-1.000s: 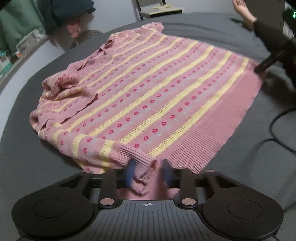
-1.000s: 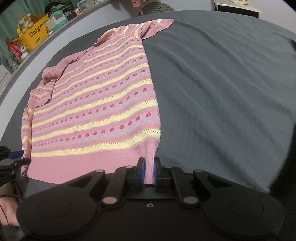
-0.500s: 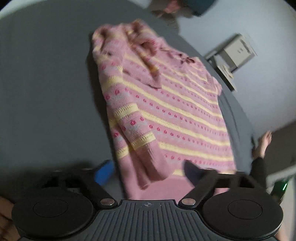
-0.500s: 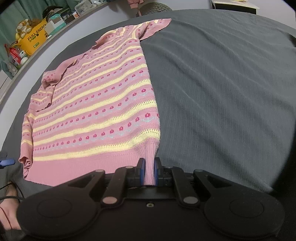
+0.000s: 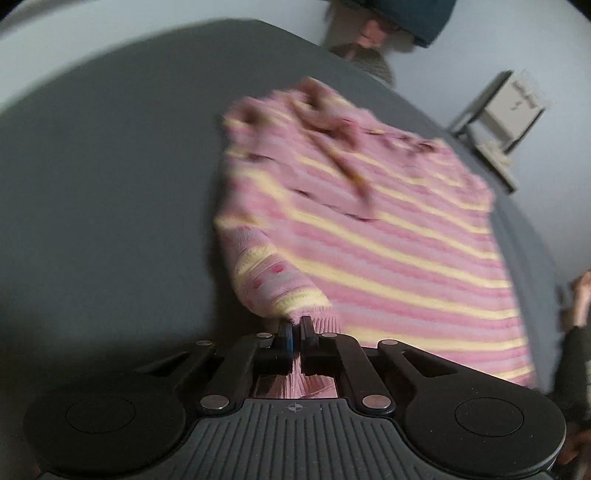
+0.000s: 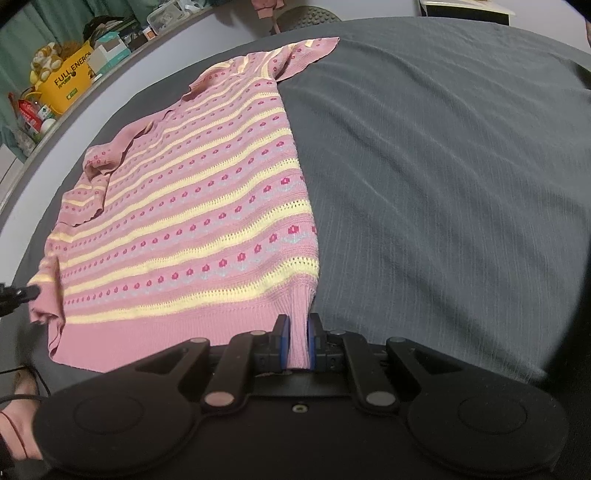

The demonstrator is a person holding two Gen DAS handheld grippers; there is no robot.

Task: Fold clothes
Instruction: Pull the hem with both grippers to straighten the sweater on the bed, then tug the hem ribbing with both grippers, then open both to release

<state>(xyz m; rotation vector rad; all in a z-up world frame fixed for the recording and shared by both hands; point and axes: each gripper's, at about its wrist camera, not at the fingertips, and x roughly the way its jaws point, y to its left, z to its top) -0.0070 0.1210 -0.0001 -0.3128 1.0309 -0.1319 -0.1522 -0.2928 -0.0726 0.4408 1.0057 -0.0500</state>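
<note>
A pink knit sweater (image 6: 192, 206) with yellow stripes and small red flowers lies flat on the dark grey bed cover (image 6: 443, 166). My right gripper (image 6: 297, 343) is shut on the ribbed hem at the sweater's near right corner. In the left wrist view, which is blurred, the sweater (image 5: 388, 240) stretches away to the right. There my left gripper (image 5: 295, 328) is shut on the ribbed cuff of the sleeve (image 5: 273, 280), which is folded along the sweater's left edge. That gripper's dark tip also shows in the right wrist view, by the sweater's far hem corner.
A ledge at the upper left holds a yellow box (image 6: 70, 79) and clutter. A round stool (image 6: 306, 14) stands beyond the bed. A pale shelf unit (image 5: 509, 107) stands by the wall. A person's hand (image 5: 580, 295) shows at the right; a black cable (image 6: 22, 373) lies near left.
My left gripper rolled and swung round to the sweater's side, stood wide open around the sleeve end, then shut on its cuff. The right gripper kept still on the hem.
</note>
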